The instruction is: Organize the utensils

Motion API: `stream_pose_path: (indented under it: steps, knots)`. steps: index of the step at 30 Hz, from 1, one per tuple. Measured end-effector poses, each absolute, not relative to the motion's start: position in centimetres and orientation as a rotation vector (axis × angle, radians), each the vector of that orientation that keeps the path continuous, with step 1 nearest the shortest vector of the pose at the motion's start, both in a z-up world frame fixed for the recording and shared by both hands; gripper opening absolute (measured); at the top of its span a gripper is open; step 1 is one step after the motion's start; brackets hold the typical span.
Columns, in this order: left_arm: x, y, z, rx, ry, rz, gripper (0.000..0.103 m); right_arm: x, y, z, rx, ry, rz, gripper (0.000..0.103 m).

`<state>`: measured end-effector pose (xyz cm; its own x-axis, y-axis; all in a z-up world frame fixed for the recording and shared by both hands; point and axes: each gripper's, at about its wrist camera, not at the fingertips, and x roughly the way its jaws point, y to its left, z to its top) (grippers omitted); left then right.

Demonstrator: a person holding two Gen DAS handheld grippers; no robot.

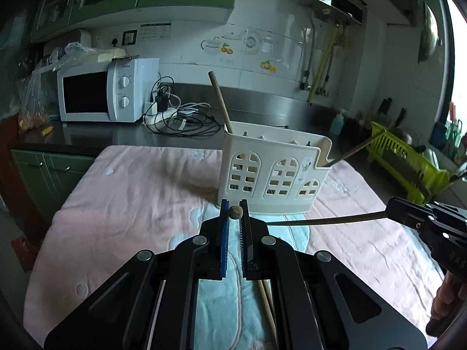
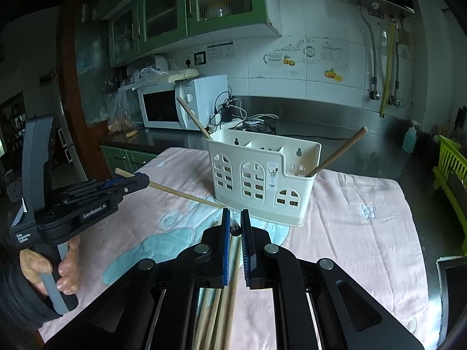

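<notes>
A cream utensil caddy [image 1: 274,172] [image 2: 256,175] stands on the pink and blue cloth [image 1: 140,192]. One wooden chopstick [image 1: 220,102] leans out of its left compartment and another [image 2: 338,153] out of its right one. My left gripper [image 1: 234,207] is shut on a pale chopstick [image 2: 181,194]; in the right wrist view that gripper [image 2: 144,179] hovers left of the caddy, the stick's far tip near the caddy's base. My right gripper [image 2: 235,218] is shut on a darker chopstick [image 1: 327,220], in front of the caddy. Loose chopsticks [image 2: 217,306] lie beneath it.
A white microwave [image 1: 96,93], a tangle of cables [image 1: 181,116] and a plastic bag sit on the dark counter behind. A green dish rack [image 1: 408,160] stands at the right. A blue bottle [image 2: 410,140] is by the tiled wall. A hand [image 2: 62,268] grips the left tool.
</notes>
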<state>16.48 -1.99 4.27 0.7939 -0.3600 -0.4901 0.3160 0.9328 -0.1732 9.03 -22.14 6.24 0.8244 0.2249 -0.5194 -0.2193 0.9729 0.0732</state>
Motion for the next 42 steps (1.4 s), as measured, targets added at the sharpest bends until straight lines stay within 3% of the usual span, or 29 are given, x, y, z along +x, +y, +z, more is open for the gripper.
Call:
stream_pose_path:
  steps: [18,25,42]
  knots:
    - [17.1,-2.1,1.9,-0.055,0.661,-0.370,0.005,10.7,-22.8,5.2,0.065,0.584,0.236,0.007]
    - [15.1,-1.5,-1.5,0.009,0.776,-0.373,0.015,10.7,-22.8,5.5,0.065,0.582,0.235,0.007]
    - [12.7,-0.8,-6.5,0.068,0.900,-0.360,0.015,10.3,-22.7,5.3,0.054,0.579,0.236,0.007]
